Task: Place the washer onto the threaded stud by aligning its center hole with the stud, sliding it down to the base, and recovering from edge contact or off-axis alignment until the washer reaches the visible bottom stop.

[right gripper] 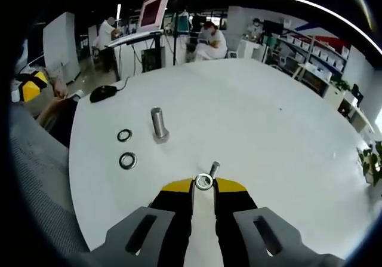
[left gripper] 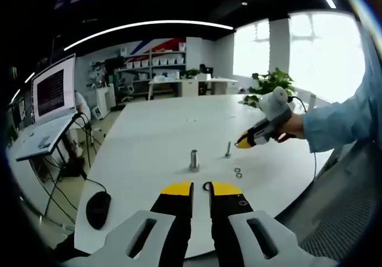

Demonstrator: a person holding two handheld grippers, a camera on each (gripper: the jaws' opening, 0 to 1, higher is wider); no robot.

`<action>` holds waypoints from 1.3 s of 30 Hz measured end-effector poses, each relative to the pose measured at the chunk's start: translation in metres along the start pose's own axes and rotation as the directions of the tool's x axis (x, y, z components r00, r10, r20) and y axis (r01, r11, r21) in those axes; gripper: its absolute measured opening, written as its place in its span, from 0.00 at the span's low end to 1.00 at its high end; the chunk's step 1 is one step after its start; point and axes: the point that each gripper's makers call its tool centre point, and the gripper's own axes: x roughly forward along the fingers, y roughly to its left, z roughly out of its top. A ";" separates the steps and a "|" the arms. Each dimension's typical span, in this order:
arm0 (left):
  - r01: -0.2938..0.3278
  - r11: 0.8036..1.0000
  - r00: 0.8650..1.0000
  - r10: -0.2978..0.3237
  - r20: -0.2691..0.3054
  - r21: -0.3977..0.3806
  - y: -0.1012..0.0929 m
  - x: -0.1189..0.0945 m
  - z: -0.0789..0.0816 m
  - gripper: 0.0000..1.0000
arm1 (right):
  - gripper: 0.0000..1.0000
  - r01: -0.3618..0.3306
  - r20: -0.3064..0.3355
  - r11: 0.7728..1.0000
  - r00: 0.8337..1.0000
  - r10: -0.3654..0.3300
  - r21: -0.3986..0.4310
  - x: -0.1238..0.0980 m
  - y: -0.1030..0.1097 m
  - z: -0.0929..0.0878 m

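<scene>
Right gripper view has the small silver metal washer (right gripper: 203, 181) pinched between the yellow tips of the right gripper (right gripper: 203, 186), its ring showing just above the tips and its hole facing the camera. Just beyond it stands the thin threaded steel stud (right gripper: 213, 169), upright on the round white table (right gripper: 250, 117); the washer looks close to the stud's top, though whether it touches cannot be told. I judge the washer light, rigid and slick: thin metal that can pivot or squirt out of a flat pinch, so the hold belongs on the rim at one side, leaving the centre hole free. Any tilt would likely catch its edge on the threads.

Farther left on the table stand a thicker smooth metal post (right gripper: 158, 125) and two spare dark-rimmed washers (right gripper: 125, 135), one nearer the table edge (right gripper: 128, 159).

Left gripper view shows the left gripper (left gripper: 201, 188) low over the near table edge, jaws nearly together with a narrow gap, holding nothing I can see. A black computer mouse (left gripper: 98, 209) lies at the table's rim.
</scene>
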 end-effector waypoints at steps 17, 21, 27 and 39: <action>-0.001 1.000 1.000 0.001 0.002 -0.001 0.000 0.000 0.000 0.08 | 0.14 0.017 -0.001 1.000 1.000 -0.017 -0.014 0.012 -0.010 0.012; 0.000 1.000 1.000 0.000 0.001 -0.001 0.000 0.000 0.000 0.08 | 0.15 0.020 -0.002 1.000 1.000 -0.020 -0.010 0.014 -0.011 0.013; -0.001 1.000 1.000 0.001 0.000 -0.002 0.000 0.000 0.000 0.08 | 0.15 0.020 -0.012 1.000 1.000 -0.020 -0.015 0.018 -0.013 0.011; -0.001 1.000 1.000 0.001 -0.002 -0.003 0.000 0.000 0.000 0.08 | 0.14 0.014 -0.022 1.000 1.000 -0.015 -0.017 0.023 -0.013 0.006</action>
